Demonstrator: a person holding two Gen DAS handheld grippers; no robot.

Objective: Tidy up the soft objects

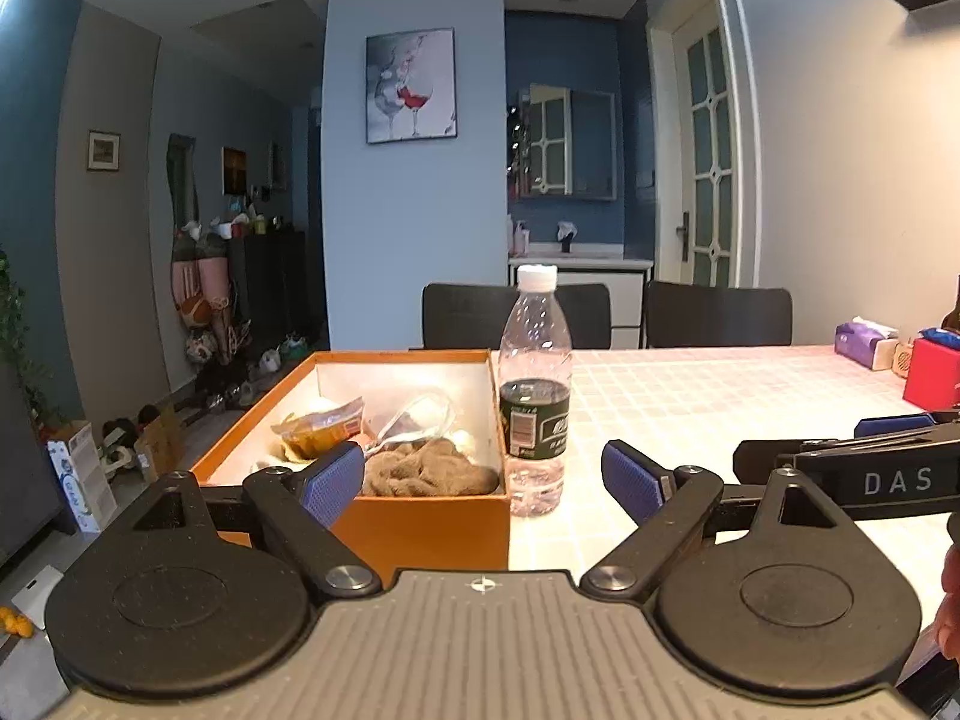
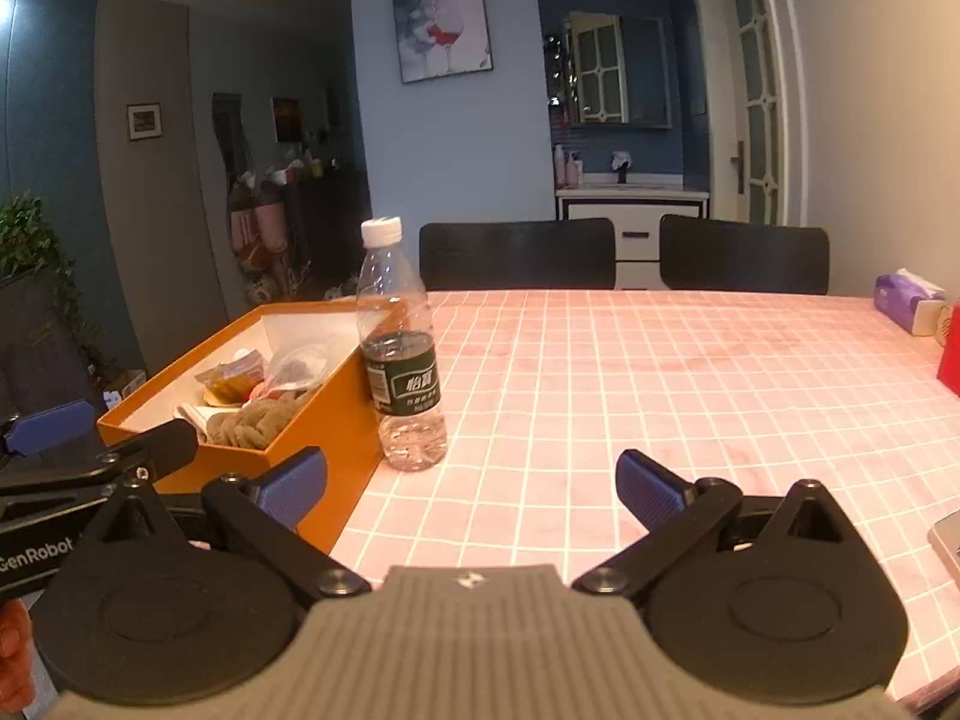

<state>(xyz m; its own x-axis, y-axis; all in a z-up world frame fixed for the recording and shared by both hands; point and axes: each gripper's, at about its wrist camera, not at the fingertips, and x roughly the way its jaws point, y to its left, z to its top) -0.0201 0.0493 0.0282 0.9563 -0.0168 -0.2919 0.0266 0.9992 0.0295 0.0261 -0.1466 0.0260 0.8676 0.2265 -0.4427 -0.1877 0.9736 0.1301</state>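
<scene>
Left wrist view: both claws (image 1: 486,474) (image 2: 471,489) wide, empty; box (image 1: 420,516) filled, probably finished, else reach bottle (image 1: 534,396).

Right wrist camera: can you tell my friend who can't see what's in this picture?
An open orange box holding a brown cloth and plastic snack bags sits at the left of a pink checked table, with a capped water bottle standing right beside it. The right gripper hangs open and empty in front, blue fingers spread.
</scene>
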